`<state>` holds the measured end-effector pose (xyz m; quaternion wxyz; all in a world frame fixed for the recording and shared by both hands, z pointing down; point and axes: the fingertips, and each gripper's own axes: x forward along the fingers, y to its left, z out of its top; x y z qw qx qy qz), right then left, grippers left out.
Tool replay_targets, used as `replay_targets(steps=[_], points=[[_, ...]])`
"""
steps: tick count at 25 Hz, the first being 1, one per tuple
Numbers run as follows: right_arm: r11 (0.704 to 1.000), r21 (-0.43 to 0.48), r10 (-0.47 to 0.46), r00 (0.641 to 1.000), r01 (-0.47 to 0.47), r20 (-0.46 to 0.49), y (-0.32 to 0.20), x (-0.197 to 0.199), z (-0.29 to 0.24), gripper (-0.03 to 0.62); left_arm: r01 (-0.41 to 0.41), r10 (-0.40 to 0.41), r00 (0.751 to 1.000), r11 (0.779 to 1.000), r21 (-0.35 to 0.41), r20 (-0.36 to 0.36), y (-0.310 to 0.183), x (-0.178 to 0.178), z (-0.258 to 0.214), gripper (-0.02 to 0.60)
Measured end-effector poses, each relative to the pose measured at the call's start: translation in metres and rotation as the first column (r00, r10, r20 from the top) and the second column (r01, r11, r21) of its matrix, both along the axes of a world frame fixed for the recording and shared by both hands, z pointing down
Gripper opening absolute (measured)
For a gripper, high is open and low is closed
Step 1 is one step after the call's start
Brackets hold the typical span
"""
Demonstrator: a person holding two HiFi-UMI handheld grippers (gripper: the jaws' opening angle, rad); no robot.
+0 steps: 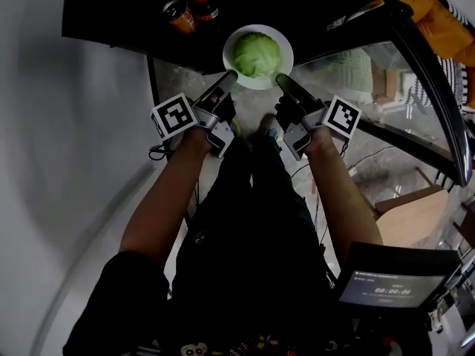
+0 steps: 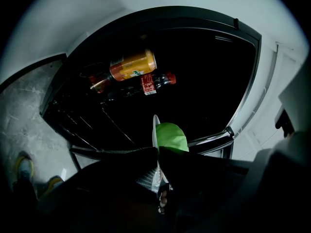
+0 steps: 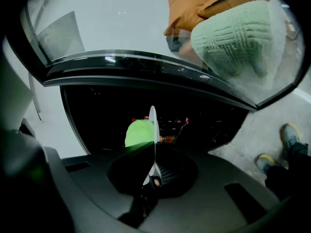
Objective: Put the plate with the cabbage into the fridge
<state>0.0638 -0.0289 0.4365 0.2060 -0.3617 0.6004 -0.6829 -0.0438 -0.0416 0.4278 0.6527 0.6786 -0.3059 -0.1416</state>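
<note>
Plate (image 1: 257,28), white and round, carries the cabbage (image 1: 257,55), a pale green head that fills most of it. Both grippers hold the plate level at the mouth of the open fridge (image 1: 111,10), its far half over the dark edge of the inside and its near half over the speckled floor (image 1: 174,76).

The left gripper (image 1: 228,78) has its jaws pinched together on the near left part of the rim. In the left gripper view the plate (image 2: 155,126) shows edge-on between the closed jaws, with the cabbage (image 2: 171,136) bulging to one side of it.

The right gripper (image 1: 285,83) is clamped the same way on the near right part of the rim. In the right gripper view the thin white edge of the plate (image 3: 153,118) stands up from between the jaws, and the cabbage (image 3: 139,132) lies just beside it.

Inside the fridge, left of the plate and apart from it, an orange can (image 1: 178,15) and a dark bottle (image 1: 205,4) with a red label sit side by side. The glass door (image 1: 415,73) swings out to the right. Through it shows a person (image 3: 194,6) in orange, with a green knit piece.

A pair of shoes (image 3: 290,130) stands on the floor at the right of the right gripper view. A dark screen (image 1: 393,286) sits at the lower right of the head view.
</note>
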Motion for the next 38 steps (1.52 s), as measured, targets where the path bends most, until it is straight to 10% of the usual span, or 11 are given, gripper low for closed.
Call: replay_targets(steps=[38], points=[[0.999, 0.029, -0.013, 1.0, 0.013, 0.007, -0.002, -0.004, -0.01, 0.015, 0.05, -0.051, 0.998, 0.998, 0.023, 0.038, 0.002, -0.006, -0.009, 0.014]])
